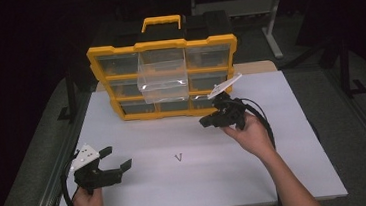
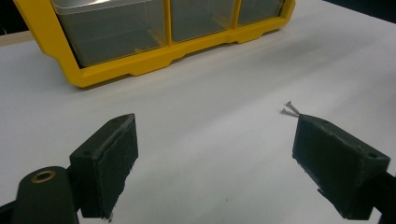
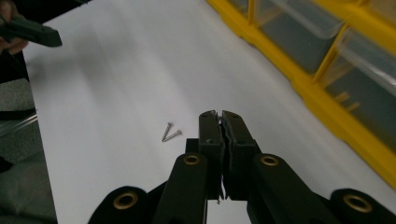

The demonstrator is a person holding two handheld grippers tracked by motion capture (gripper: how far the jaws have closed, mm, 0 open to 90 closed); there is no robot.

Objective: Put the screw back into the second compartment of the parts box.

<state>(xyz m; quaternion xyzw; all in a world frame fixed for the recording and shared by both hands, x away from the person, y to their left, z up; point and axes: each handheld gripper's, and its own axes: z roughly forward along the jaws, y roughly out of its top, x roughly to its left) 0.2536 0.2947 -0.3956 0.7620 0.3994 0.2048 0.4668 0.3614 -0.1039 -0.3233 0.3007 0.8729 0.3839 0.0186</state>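
Two small metal screws (image 1: 178, 157) lie crossed in a V on the white table (image 1: 287, 174); they also show as screws (image 2: 290, 109) and screws (image 3: 170, 132) in the gripper views. My left gripper (image 1: 117, 157) rests near the front left edge, open and wide, with nothing between its jaws (image 2: 215, 158). My right gripper (image 1: 203, 122) hangs above the table just in front of the organizer, its jaws pressed shut (image 3: 220, 114). A thin sliver may sit between its pads; I cannot tell what it is.
A yellow parts organizer (image 1: 161, 45) with clear drawers stands at the back of the table, also seen as the organizer (image 2: 140, 63) and the organizer (image 3: 327, 98). One clear drawer (image 1: 162, 77) is pulled out of its middle column. The other hand's gripper (image 3: 28, 32) shows far off.
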